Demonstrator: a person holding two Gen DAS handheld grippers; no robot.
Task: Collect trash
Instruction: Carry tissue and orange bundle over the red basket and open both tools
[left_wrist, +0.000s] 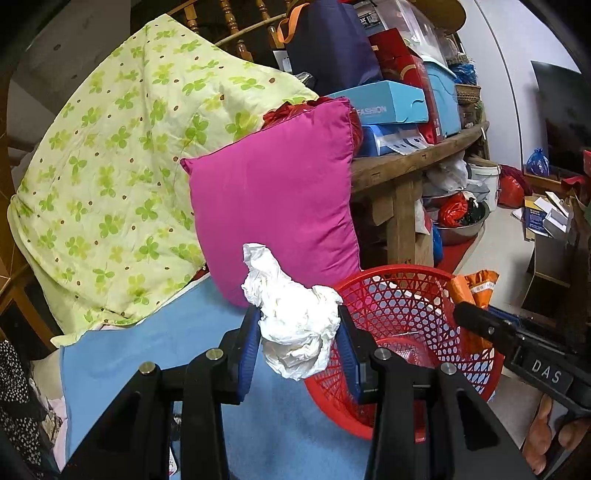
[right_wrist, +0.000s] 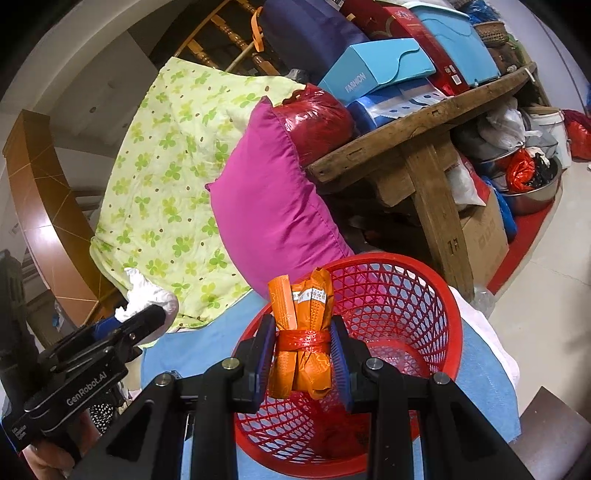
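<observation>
Both sets of jaws are loaded, close up. L gripper (left_wrist: 300, 332) pinches a crumpled white tissue wad (left_wrist: 293, 325) across its middle, so the loose top flops up and over w/o slipping out. R gripper (right_wrist: 303, 360) has its jaws squeezed tight on an orange wrapper bundle (right_wrist: 303, 339), right at the red plastic tie (right_wrist: 303, 339), prob. because that's the firmest spot on a soft roll.

Bundle hangs just inside the mouth of the red mesh basket (right_wrist: 417, 295), which lies tipped toward the hands on a blue sheet (left_wrist: 155, 343); tipped like that, stuff can go in from the side. Tissue sits just left of the rim, not over the opening yet. My guess: orange bundle drops first, tissue after.

Behind: pink pillow (left_wrist: 273, 199) leaning on a clover-print quilt (left_wrist: 110, 155), then a wooden bench (right_wrist: 413, 122) stacked w/ boxes. No loose trash that I can make out elsewhere on the sheet.
</observation>
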